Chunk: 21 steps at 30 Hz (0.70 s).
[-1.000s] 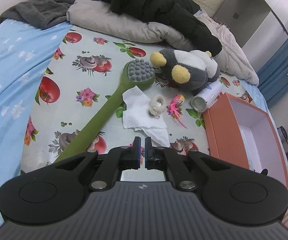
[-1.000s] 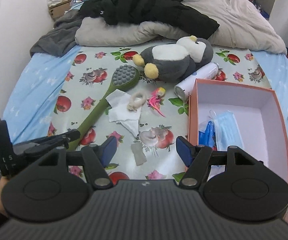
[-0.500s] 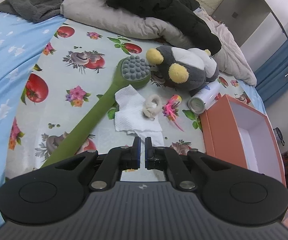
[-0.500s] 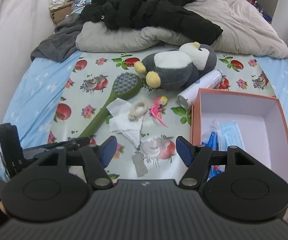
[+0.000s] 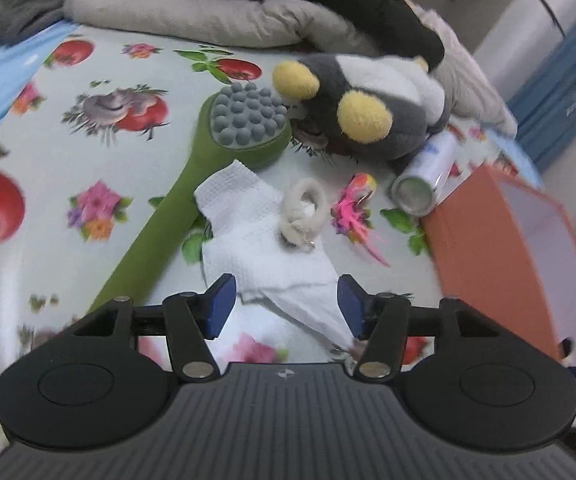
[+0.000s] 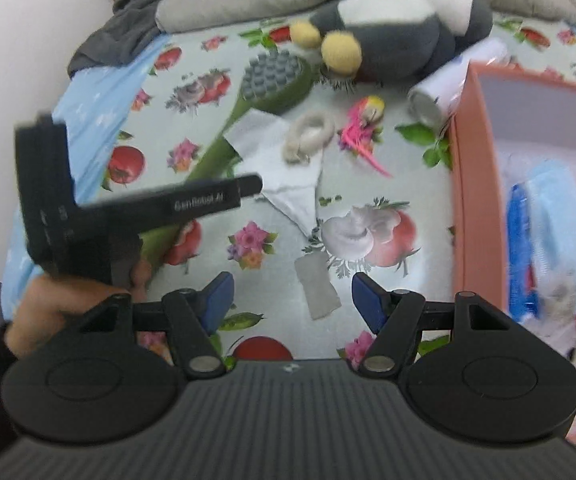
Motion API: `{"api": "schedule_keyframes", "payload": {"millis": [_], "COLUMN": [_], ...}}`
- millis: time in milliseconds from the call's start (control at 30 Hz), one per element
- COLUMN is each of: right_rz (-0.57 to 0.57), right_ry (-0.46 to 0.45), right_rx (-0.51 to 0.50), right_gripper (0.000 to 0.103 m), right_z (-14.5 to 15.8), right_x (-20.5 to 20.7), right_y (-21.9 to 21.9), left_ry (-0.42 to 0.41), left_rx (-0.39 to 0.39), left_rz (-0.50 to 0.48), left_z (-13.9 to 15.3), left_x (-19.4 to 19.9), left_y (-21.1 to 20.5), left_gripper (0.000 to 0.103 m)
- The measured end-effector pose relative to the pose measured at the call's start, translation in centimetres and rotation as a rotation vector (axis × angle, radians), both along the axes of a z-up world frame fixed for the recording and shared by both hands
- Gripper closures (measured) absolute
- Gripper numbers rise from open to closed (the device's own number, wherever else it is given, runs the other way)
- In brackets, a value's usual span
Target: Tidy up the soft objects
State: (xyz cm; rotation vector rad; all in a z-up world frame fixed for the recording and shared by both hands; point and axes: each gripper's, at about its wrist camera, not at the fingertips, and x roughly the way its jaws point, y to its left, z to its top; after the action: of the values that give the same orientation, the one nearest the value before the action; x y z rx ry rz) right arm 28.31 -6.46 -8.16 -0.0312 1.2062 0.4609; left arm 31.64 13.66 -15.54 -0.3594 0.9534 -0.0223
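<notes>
Fruit-print bedcover (image 5: 100,92) is serving as the work surface, with bedding heaped along its far edge. Left gripper (image 5: 286,300) is hovering low, its jaws spread wide and holding nothing; the near, tapering corner of the white tissue (image 5: 264,240) is lying directly between the blue pads (image 5: 218,304), apparently not yet touched. Tissue's long axis is running away from the claw and slightly leftward, so a straight closing pinch would, in my judgement, be catching that corner. Sitting on the tissue just beyond is the cream hair tie (image 5: 306,212); a lift risks carrying or spilling it. Pink feather toy (image 5: 358,208) is lying just right of that, green brush (image 5: 208,184) left, plush penguin (image 5: 368,108) farther off, orange box (image 5: 484,240) well to the right. Right gripper (image 6: 290,300) is also standing open and empty, farther from the tissue, with a grey scrap (image 6: 316,284) lying between its fingers. Left is the nearer.
</notes>
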Motion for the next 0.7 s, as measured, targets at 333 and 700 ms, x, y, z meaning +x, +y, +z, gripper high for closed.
{"api": "schedule_keyframes", "payload": {"millis": [333, 700], "right_rz": [0.026, 0.105], "right_ry": [-0.034, -0.040], "right_rx": [-0.037, -0.092], "right_gripper": [0.037, 0.065], "right_z": [-8.1, -11.6], "right_x": [2.1, 1.6], "right_y": [1.4, 2.3], "left_ry": [0.057, 0.016], "left_rx": [0.128, 0.257], "left_rz": [-0.111, -0.184], "left_z": [-5.8, -6.4], "left_x": [5.1, 5.5], "left_y": [-1.5, -3.7], "left_gripper": [0.029, 0.041]}}
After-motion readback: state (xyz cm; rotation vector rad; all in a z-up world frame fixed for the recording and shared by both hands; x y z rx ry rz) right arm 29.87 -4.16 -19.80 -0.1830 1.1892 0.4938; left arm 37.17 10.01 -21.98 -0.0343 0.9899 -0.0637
